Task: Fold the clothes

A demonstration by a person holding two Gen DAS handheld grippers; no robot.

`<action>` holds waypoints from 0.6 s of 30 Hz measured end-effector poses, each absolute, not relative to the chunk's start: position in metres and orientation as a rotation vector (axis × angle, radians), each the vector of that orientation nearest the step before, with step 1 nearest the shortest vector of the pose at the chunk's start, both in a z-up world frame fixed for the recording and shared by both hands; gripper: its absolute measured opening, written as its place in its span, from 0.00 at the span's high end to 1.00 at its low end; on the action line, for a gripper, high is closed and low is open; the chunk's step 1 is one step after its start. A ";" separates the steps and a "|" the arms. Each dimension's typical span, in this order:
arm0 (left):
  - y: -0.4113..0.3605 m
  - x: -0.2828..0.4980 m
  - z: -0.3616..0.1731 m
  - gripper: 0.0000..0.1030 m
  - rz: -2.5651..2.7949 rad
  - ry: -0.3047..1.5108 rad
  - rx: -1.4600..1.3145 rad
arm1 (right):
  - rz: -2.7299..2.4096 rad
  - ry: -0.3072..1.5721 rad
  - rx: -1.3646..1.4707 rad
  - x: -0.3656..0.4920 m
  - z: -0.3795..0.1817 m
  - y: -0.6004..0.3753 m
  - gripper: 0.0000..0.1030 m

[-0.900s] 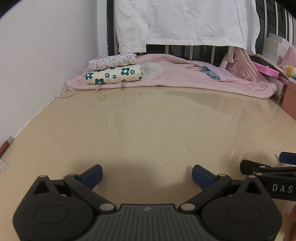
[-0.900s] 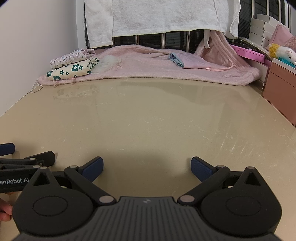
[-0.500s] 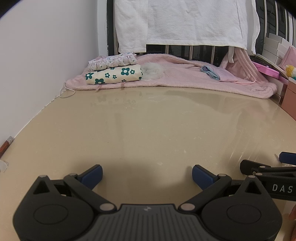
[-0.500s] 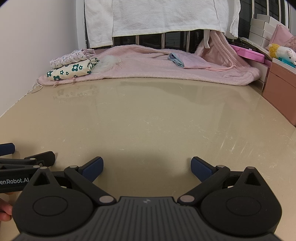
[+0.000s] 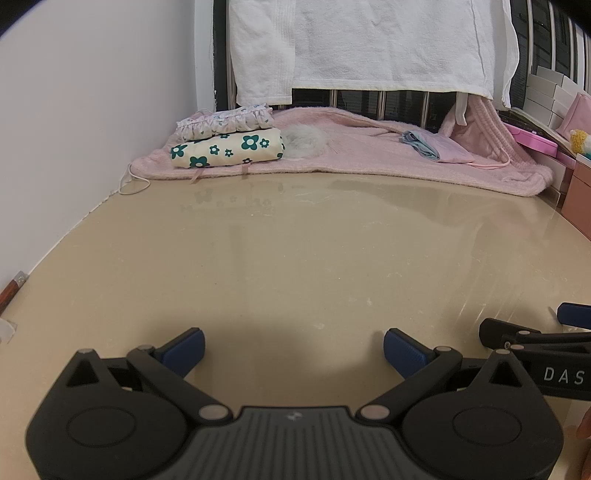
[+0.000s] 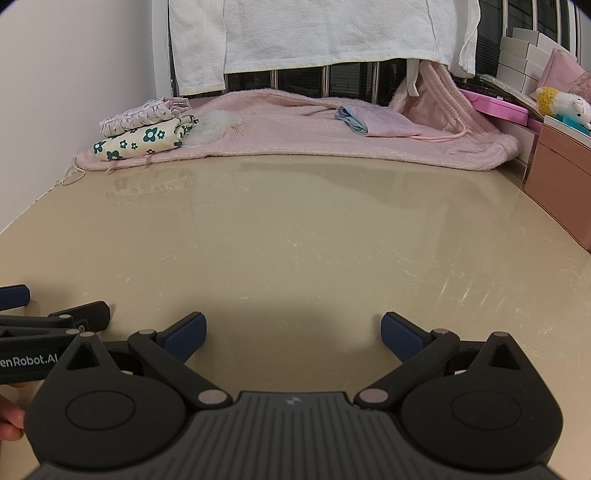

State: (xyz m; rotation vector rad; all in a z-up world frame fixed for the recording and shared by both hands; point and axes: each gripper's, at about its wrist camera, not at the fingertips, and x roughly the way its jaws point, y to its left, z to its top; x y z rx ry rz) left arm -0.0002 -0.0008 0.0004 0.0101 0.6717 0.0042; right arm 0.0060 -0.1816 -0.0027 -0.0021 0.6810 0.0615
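Observation:
A pink fuzzy garment (image 5: 354,155) (image 6: 303,129) lies spread along the far edge of the beige table (image 5: 295,251) (image 6: 295,229). On its left end sits a folded cream cloth with green flowers (image 5: 227,149) (image 6: 142,142) with a folded frilly pale cloth (image 5: 225,120) (image 6: 142,114) on top. A small folded blue and lilac cloth (image 5: 436,146) (image 6: 376,122) lies on its right part. My left gripper (image 5: 293,349) is open and empty, low over the near table. My right gripper (image 6: 291,336) is open and empty beside it.
A white towel (image 5: 369,44) (image 6: 314,33) hangs over a rail behind the table. A white wall (image 5: 92,110) runs along the left. Pink boxes (image 6: 561,173), white boxes and a plush toy (image 6: 561,101) stand at the right. A white fluffy tuft (image 5: 304,138) lies on the pink garment.

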 end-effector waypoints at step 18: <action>-0.002 -0.001 0.000 0.00 -0.006 0.673 0.011 | 0.033 0.684 0.000 0.007 -0.003 -0.182 0.01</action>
